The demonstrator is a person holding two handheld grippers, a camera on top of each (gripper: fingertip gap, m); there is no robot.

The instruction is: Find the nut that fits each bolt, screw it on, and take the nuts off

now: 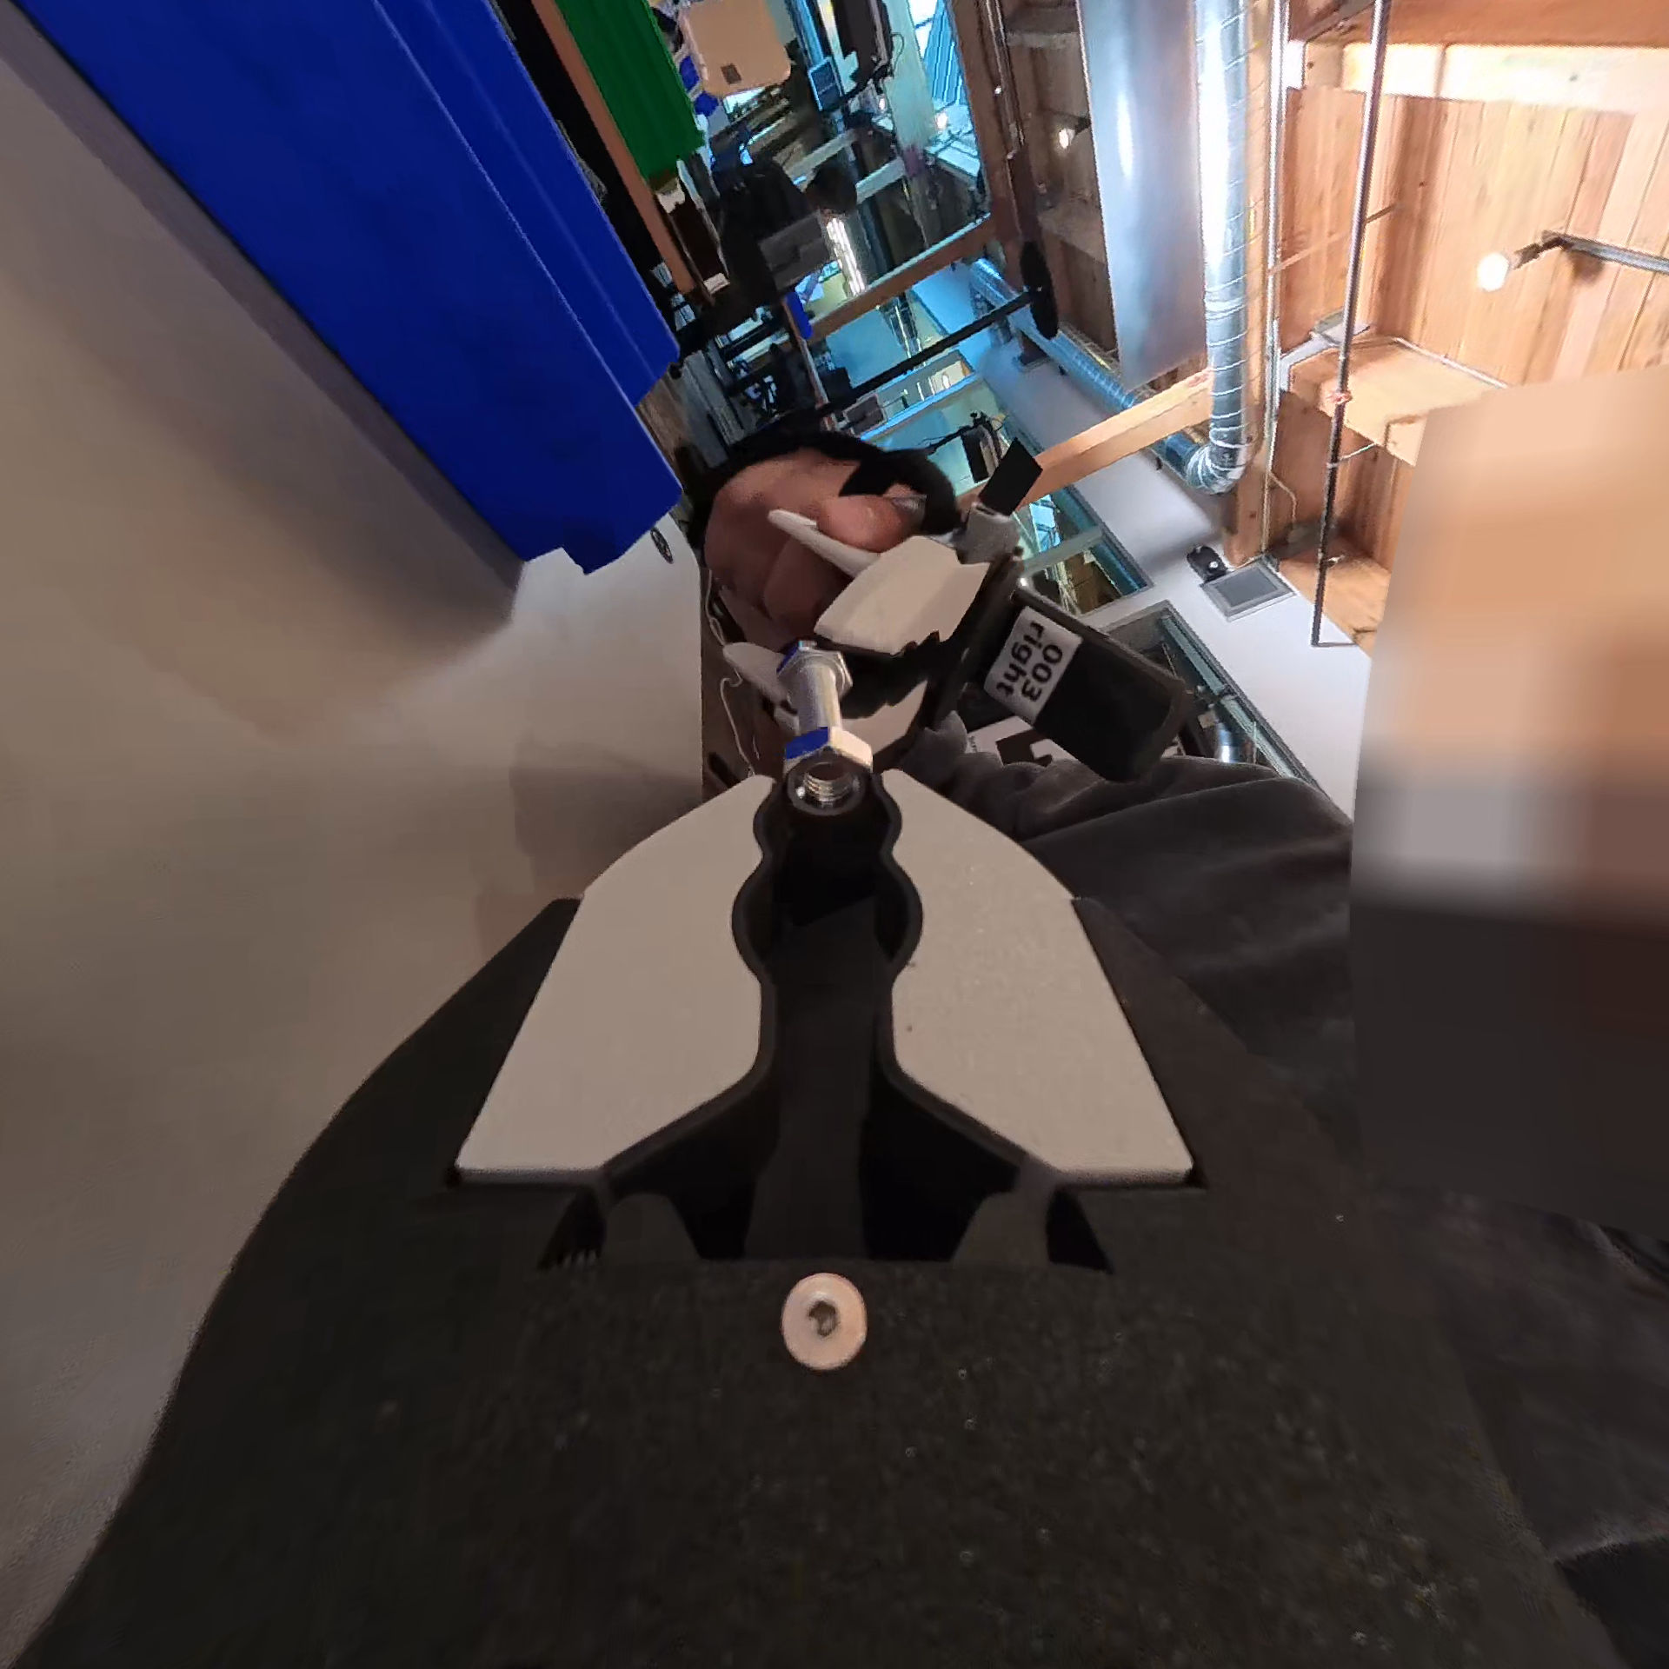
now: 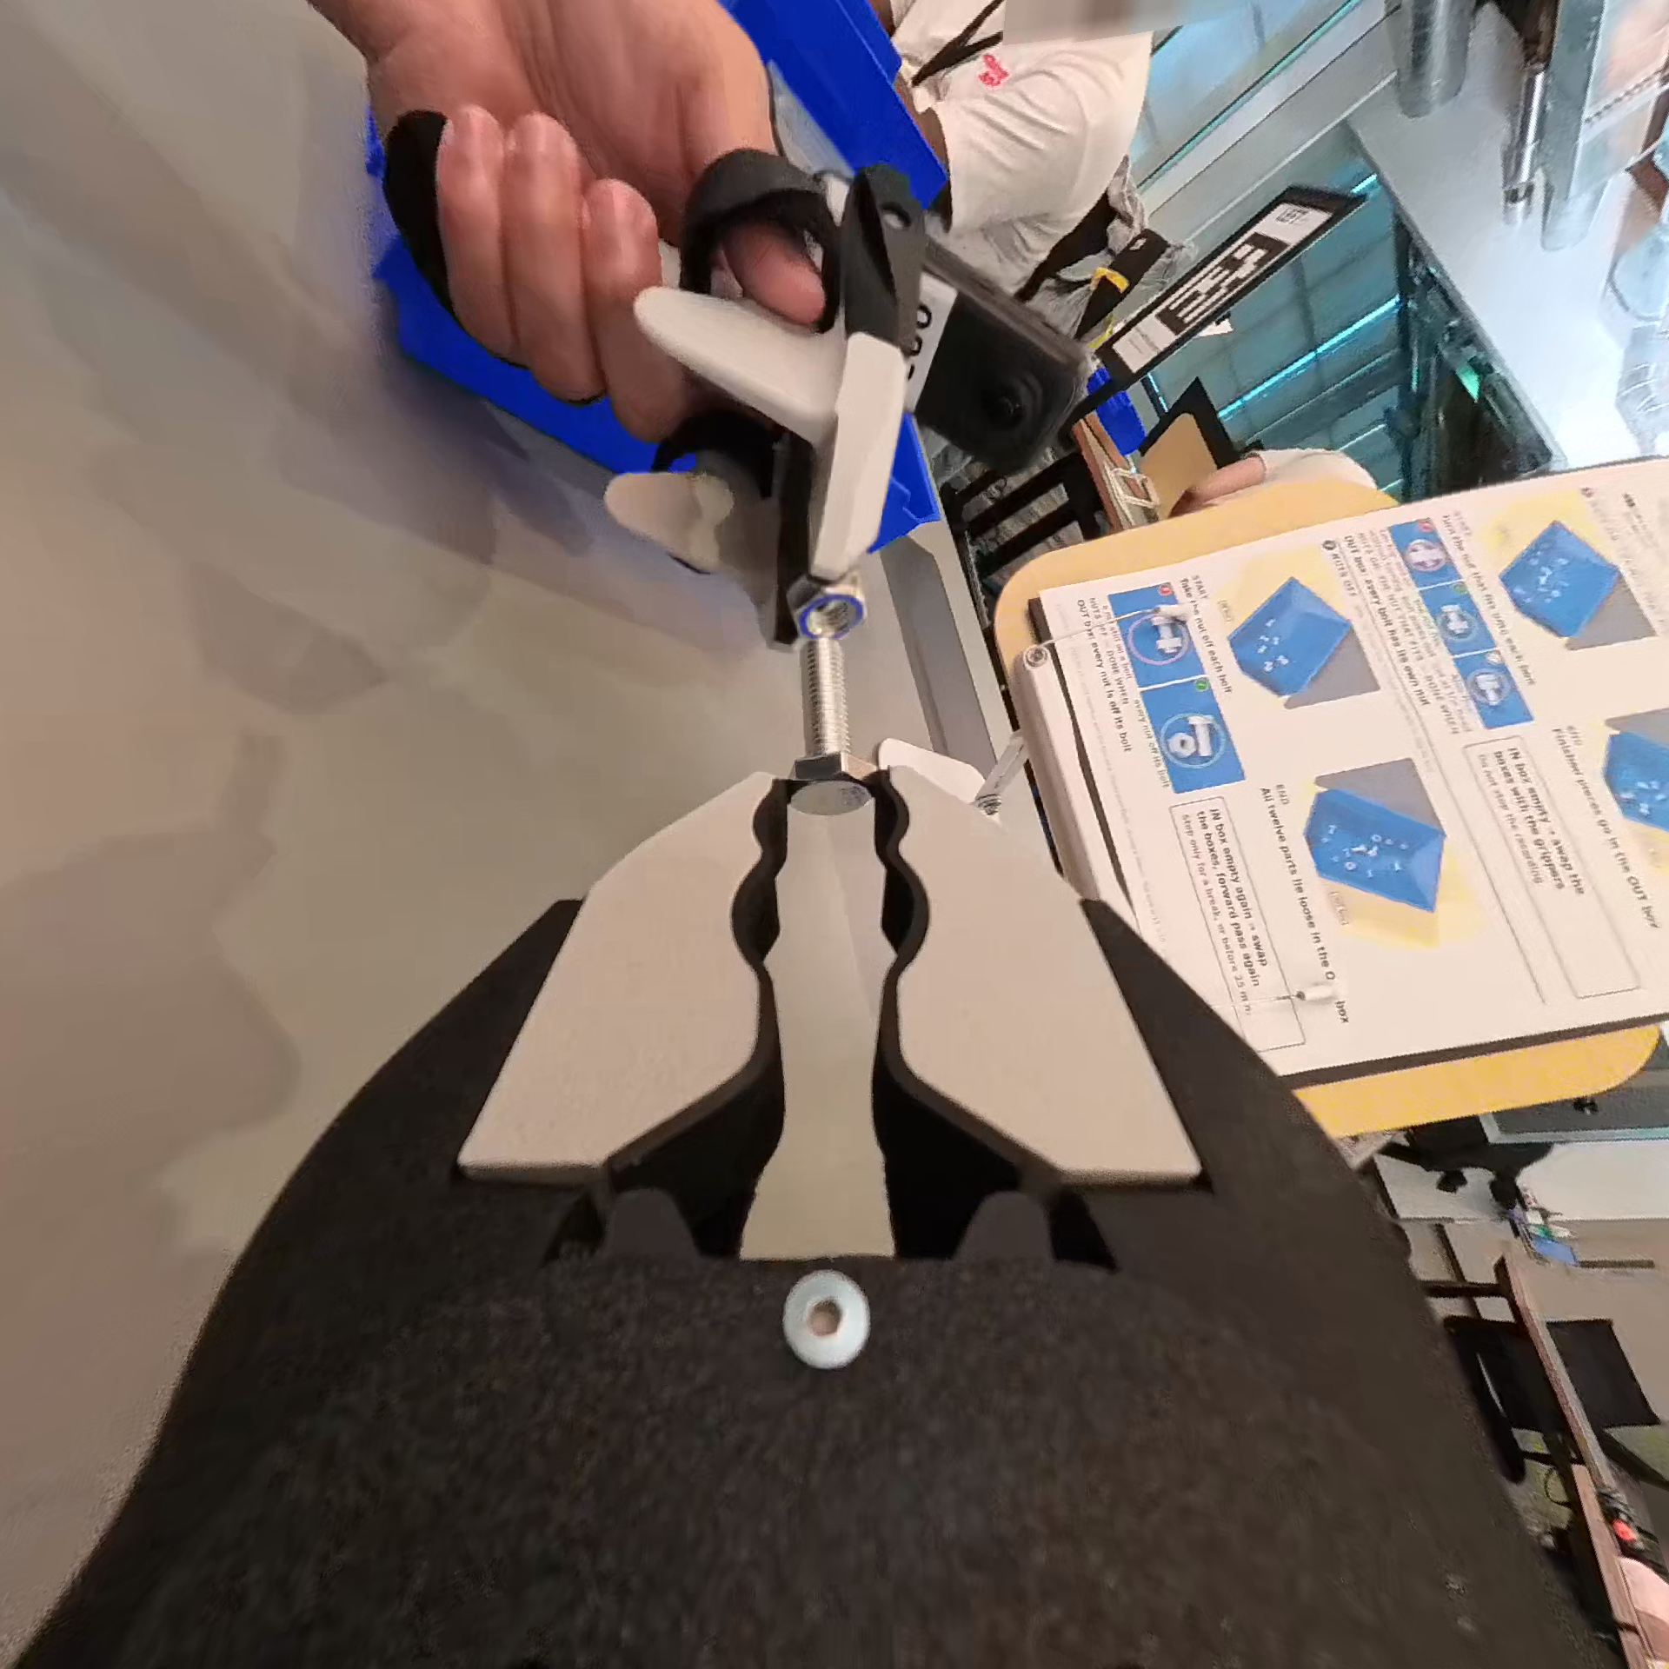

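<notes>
Two tongs are meeting over the bench [image 2: 271, 722] right now, one at each end of a single bolt [image 2: 826, 695]. My right tongs [image 2: 829, 799] are clenching the bolt's hex head, the pale fingers [image 2: 668, 948] pinching it right at their tips. The threaded shank is pointing away from me, straight toward the other tool. Up there my left tongs [image 2: 826, 601] are clamping a nut [image 2: 831, 616] with a blue-marked face, and that nut is sitting on the far end of the thread.

Switching to the left wrist view, I'm looking down the nut's bore [image 1: 824, 787], threads showing inside, with my left tongs [image 1: 826, 799] gripping it at the very tip. Beyond it the bolt [image 1: 811, 700] is running off toward the right tongs [image 1: 804, 664], and a hand [image 1: 777, 551] is wrapping round that tool's black finger loops.

Everything is being held up in the air, well clear of the bench surface. Behind the left tool a blue bin [image 2: 840, 81] is sitting toward the bench's far edge. Off past the bench's right edge, a printed instruction sheet [image 2: 1355, 768] is lying on a yellow-rimmed board, and a person in a white shirt [image 2: 1020, 135] is standing farther back.
</notes>
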